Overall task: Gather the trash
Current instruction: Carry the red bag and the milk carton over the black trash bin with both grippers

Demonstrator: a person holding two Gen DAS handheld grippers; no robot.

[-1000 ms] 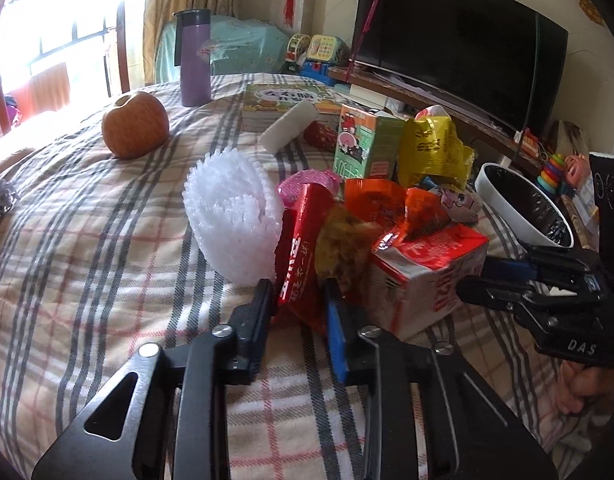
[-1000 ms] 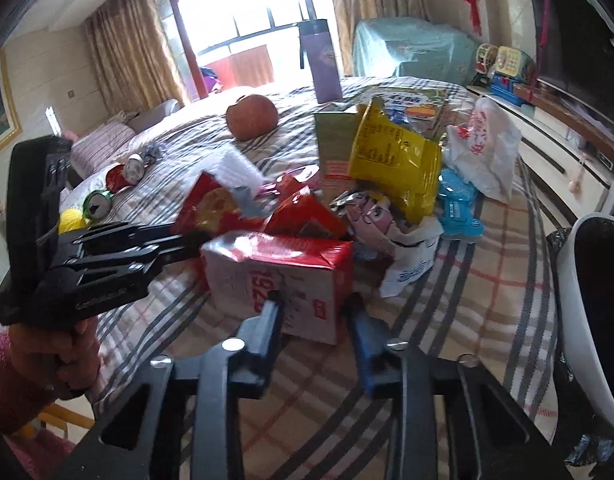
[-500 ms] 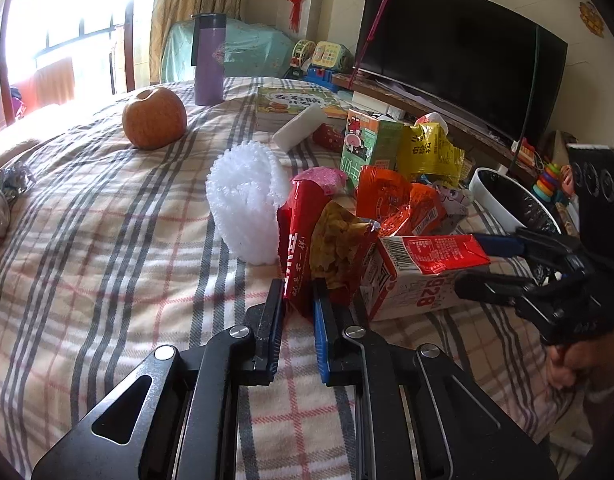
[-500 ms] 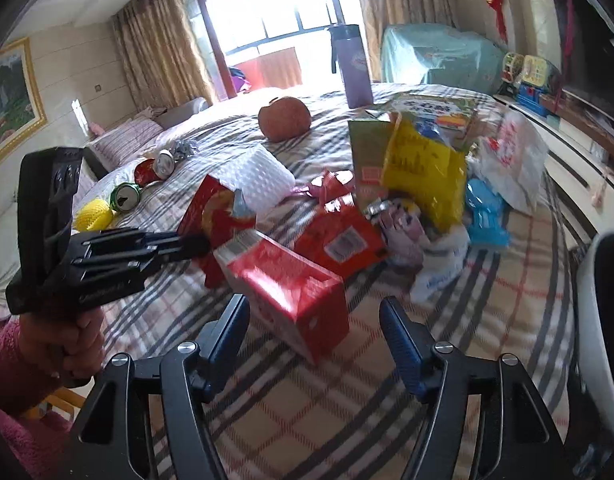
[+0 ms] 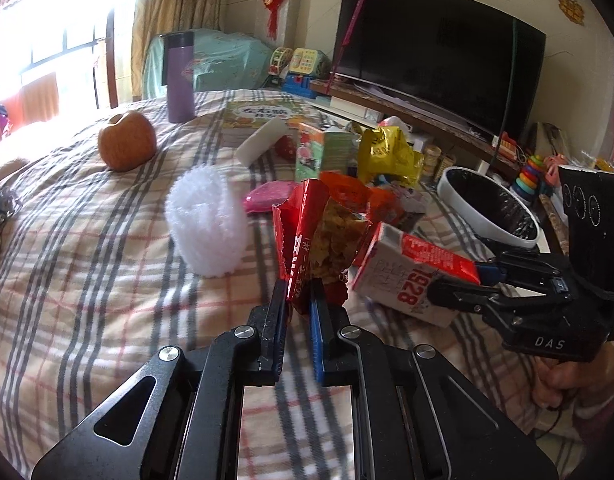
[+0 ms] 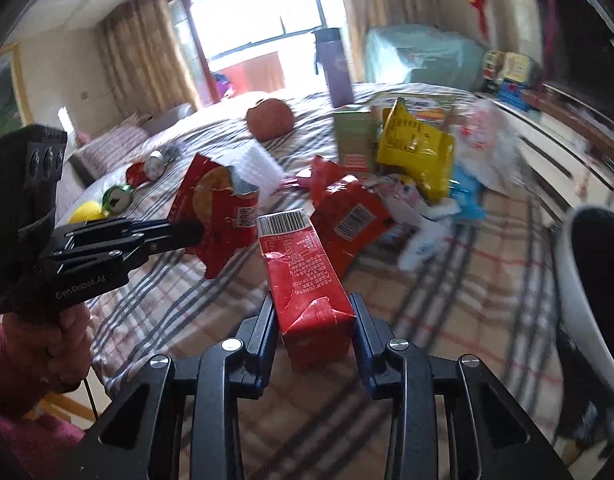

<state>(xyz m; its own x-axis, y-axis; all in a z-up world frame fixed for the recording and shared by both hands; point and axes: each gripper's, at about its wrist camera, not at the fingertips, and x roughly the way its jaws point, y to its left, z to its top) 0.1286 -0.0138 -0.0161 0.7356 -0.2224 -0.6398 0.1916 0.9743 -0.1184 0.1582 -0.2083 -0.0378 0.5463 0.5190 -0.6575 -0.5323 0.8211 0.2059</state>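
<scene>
the left gripper [image 5: 298, 295] is clamped on a torn red snack bag [image 5: 307, 236], lifted off the plaid bedspread [image 5: 87, 264]. the right gripper [image 6: 313, 312] has just been closing and grips a red carton [image 6: 303, 276] beside it.

- The left gripper [image 5: 298, 294] pinched shut on the red snack bag [image 5: 307, 236].
- The right gripper [image 6: 313, 314] closed on the red carton [image 6: 303, 276], lifting it off the plaid blanket [image 5: 87, 264].
</scene>
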